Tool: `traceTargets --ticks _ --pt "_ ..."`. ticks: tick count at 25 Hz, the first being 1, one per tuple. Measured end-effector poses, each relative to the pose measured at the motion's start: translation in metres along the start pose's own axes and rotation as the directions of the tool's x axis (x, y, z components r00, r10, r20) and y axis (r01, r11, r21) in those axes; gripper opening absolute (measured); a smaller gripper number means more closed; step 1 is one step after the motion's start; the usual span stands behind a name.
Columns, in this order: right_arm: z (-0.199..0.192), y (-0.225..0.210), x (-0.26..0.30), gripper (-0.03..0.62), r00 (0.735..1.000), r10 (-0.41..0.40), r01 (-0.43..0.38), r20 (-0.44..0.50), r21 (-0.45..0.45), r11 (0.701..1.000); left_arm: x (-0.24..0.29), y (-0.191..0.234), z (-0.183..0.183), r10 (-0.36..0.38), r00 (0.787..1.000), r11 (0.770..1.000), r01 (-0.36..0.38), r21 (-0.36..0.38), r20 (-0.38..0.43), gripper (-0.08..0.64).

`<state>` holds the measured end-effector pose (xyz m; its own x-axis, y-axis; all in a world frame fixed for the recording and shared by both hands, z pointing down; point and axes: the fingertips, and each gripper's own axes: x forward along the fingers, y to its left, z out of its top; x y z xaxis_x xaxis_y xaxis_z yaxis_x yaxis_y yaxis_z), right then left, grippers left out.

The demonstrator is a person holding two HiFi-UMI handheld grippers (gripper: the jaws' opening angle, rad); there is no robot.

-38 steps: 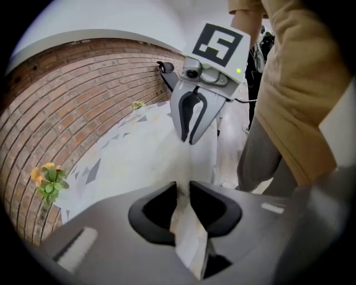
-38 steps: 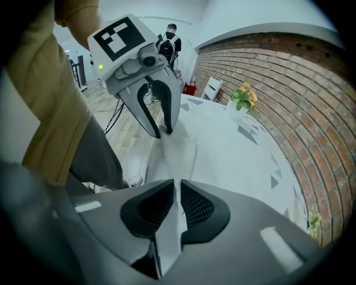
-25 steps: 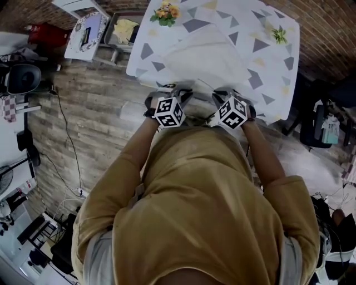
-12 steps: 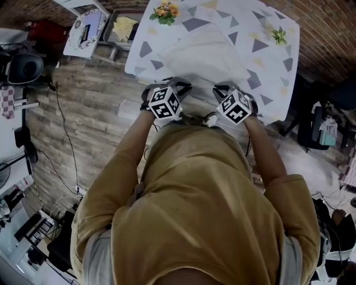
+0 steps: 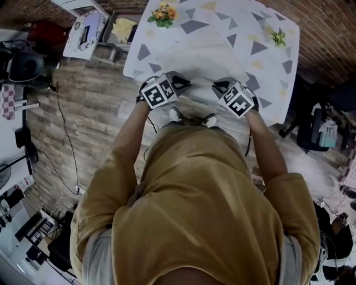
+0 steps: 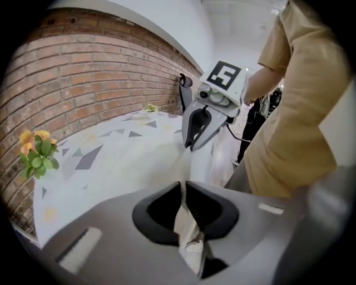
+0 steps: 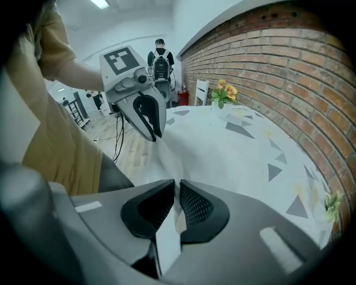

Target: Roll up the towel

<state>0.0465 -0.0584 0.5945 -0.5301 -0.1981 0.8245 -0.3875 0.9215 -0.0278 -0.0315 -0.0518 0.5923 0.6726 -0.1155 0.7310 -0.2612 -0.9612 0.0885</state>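
Observation:
A white towel (image 5: 203, 55) lies flat on the table (image 5: 267, 61), whose white cloth carries grey and yellow triangles. My left gripper (image 5: 177, 83) is shut on the towel's near edge at the left, and the cloth (image 6: 186, 222) runs pinched between its dark pads. My right gripper (image 5: 219, 86) is shut on the same near edge at the right, where a white fold (image 7: 167, 234) shows between its pads. Both hold that edge lifted a little above the table. Each gripper view shows the other gripper (image 6: 192, 142) (image 7: 153, 133) gripping the towel.
A pot of orange flowers (image 5: 162, 14) stands at the table's far left corner and a small green plant (image 5: 277, 37) at the far right. A low shelf with a book (image 5: 83, 30) stands left of the table. A person (image 7: 160, 61) stands far off.
Both grippers have moved away from my body and over the table's near edge, lifting the towel's edge with them. The left gripper has also rolled.

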Motion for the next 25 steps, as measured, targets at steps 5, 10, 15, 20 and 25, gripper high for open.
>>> traceTargets --ticks 5,10,15,20,25 --pt "0.005 -0.004 -0.011 0.037 0.995 0.096 -0.096 0.01 0.029 0.995 -0.002 0.004 0.006 -0.106 0.994 0.992 0.108 -0.064 0.023 0.091" --pt "0.005 -0.025 -0.008 0.037 0.989 0.14 -0.148 0.058 0.196 0.969 -0.005 0.026 0.02 -0.144 0.981 0.95 0.174 -0.26 0.131 0.089" --pt "0.005 -0.022 -0.011 0.037 0.968 0.25 -0.25 0.03 0.223 0.942 -0.005 0.013 0.02 -0.289 0.955 0.914 0.297 -0.276 0.07 0.089" --pt "0.002 -0.023 -0.005 0.037 0.954 0.297 -0.294 0.031 0.267 0.918 -0.004 0.014 0.017 -0.358 0.932 0.882 0.359 -0.306 0.061 0.089" --pt "-0.001 -0.047 0.009 0.038 0.971 0.233 -0.239 0.061 0.384 0.892 0.007 0.046 0.017 -0.293 0.945 0.829 0.327 -0.453 0.146 0.089"
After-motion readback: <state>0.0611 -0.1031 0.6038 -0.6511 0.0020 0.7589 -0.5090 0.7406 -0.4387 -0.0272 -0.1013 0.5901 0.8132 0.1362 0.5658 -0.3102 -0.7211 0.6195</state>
